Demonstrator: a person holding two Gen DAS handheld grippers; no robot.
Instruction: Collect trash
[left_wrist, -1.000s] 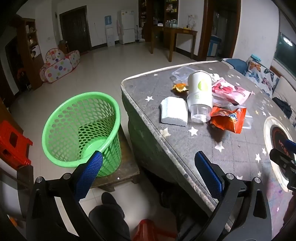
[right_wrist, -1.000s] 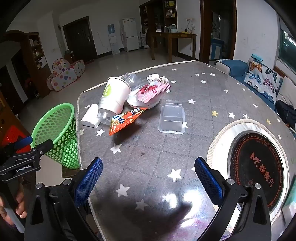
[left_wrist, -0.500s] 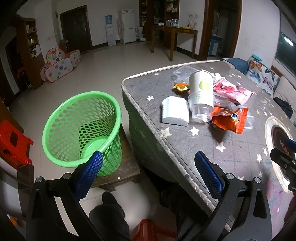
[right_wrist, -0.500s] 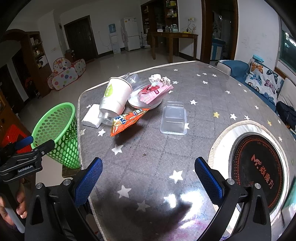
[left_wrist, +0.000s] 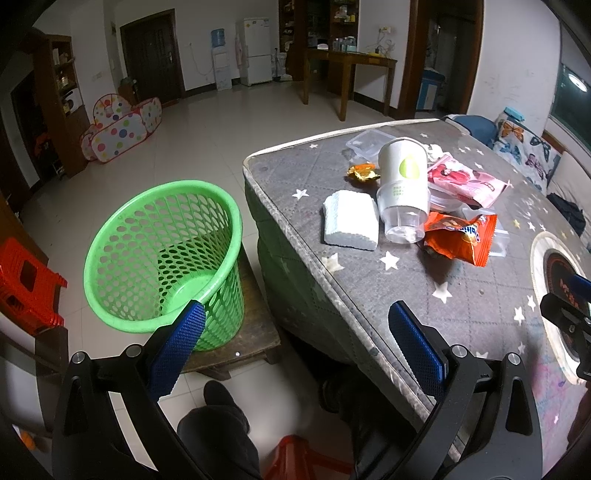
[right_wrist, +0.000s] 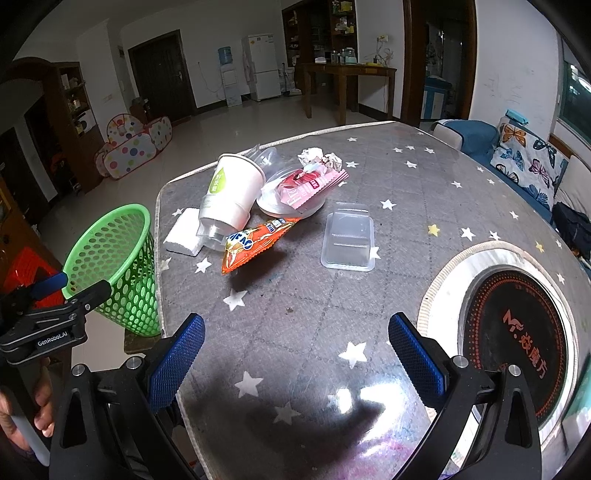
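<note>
Trash lies in a heap on the grey star-patterned table: a tipped white paper cup, an orange snack bag, a white folded tissue pack, a pink wrapper, a clear plastic tray and crumpled paper. A green mesh basket stands beside the table's left edge. My left gripper hangs open over the table's near corner. My right gripper is open above the tabletop, well short of the heap.
The basket rests on a low wooden stool. A round inset cooktop fills the table's right side. Red plastic stools stand on the floor at left. A person's leg and shoe show below the left gripper.
Both views have shifted only slightly; the heap sits a touch nearer in the right wrist view. Nothing was gripped or released.
</note>
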